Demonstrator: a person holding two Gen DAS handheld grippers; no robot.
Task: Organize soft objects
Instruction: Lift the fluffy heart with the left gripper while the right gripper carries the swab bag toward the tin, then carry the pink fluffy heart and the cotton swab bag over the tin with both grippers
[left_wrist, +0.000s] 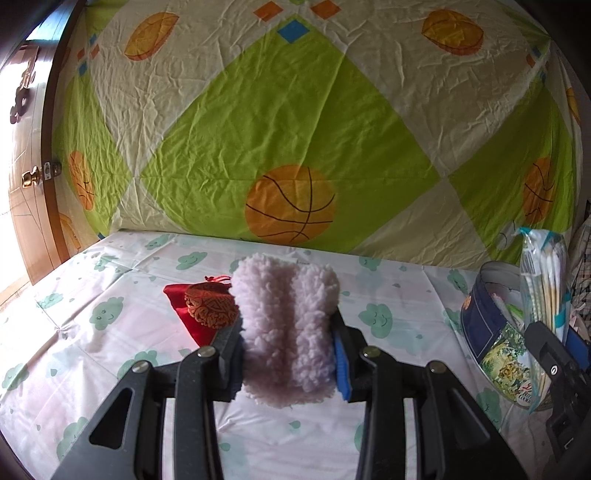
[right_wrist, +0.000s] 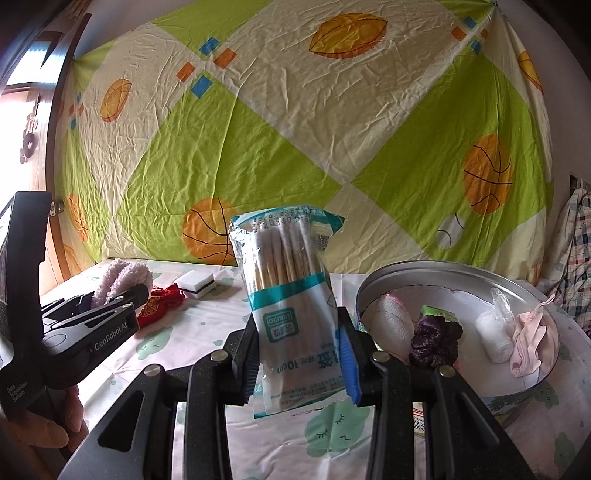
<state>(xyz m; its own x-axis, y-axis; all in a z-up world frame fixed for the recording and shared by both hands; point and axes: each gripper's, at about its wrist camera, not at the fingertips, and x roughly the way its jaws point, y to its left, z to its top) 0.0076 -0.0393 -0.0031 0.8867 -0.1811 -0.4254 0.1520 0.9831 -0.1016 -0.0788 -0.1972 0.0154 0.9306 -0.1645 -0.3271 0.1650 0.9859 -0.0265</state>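
Left gripper (left_wrist: 286, 350) clamping fluffy lilac fleece pad (left_wrist: 284, 325); right gripper (right_wrist: 297, 354) pinching clear cotton-swab packet (right_wrist: 291, 302), likely bound for round metal tin (right_wrist: 406, 267).

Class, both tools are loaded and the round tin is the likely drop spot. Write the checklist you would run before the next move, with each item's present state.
1. Right tool shut on swab pack: ok.
2. Left tool shut on fleece: ok.
3. Tin open, no lid on it: ok.
4. Free floor space in the tin: ok, a bare patch shows at the back.
5. Pack sealed at the top: cannot tell.
6. Red pouch still on the table: not ok.
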